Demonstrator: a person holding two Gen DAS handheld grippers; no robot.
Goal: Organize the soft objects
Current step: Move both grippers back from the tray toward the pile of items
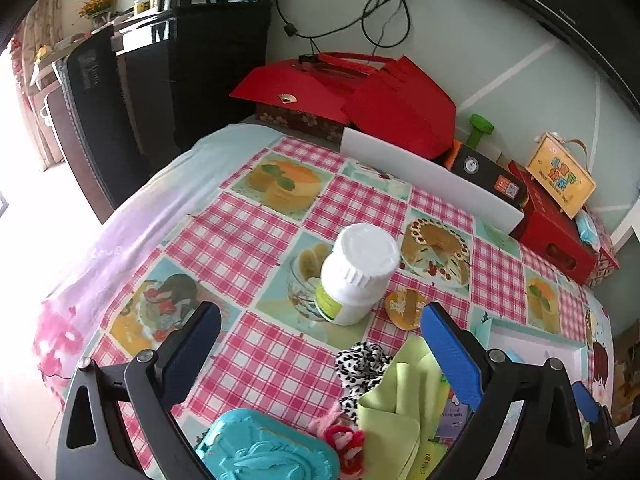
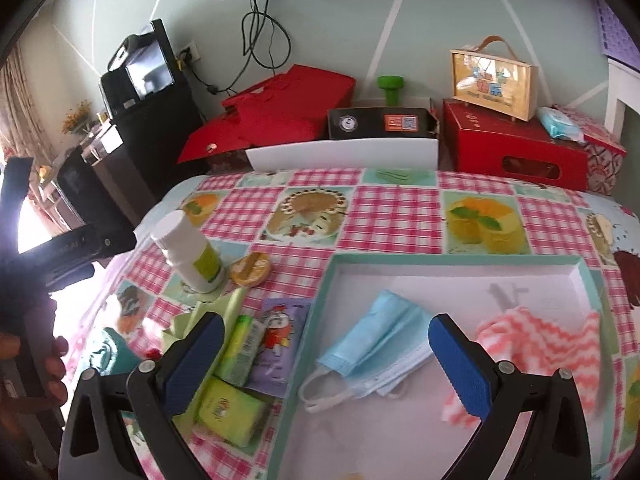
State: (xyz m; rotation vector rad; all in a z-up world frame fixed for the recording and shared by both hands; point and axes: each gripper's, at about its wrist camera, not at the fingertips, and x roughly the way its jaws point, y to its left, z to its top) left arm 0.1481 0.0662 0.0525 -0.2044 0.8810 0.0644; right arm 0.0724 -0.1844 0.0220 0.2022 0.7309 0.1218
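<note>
In the right wrist view a white tray with a teal rim (image 2: 332,276) holds a blue face mask (image 2: 372,352) and a blurred pink-and-white chevron cloth (image 2: 540,340). My right gripper (image 2: 326,360) hovers open just above the mask, with the cloth beyond its right finger. In the left wrist view my left gripper (image 1: 320,348) is open over the checked tablecloth. A leopard-print scrunchie (image 1: 360,364), a light green cloth (image 1: 400,400) and a red-and-pink yarn piece (image 1: 344,436) lie by its right finger. Nothing is held by either gripper.
A white bottle (image 1: 356,276) and an orange round packet (image 1: 404,308) stand ahead of the left gripper, a teal plastic lid (image 1: 264,448) beneath it. Green packets (image 2: 240,344) and a purple packet (image 2: 276,344) lie left of the tray. Red boxes (image 2: 512,152) line the wall.
</note>
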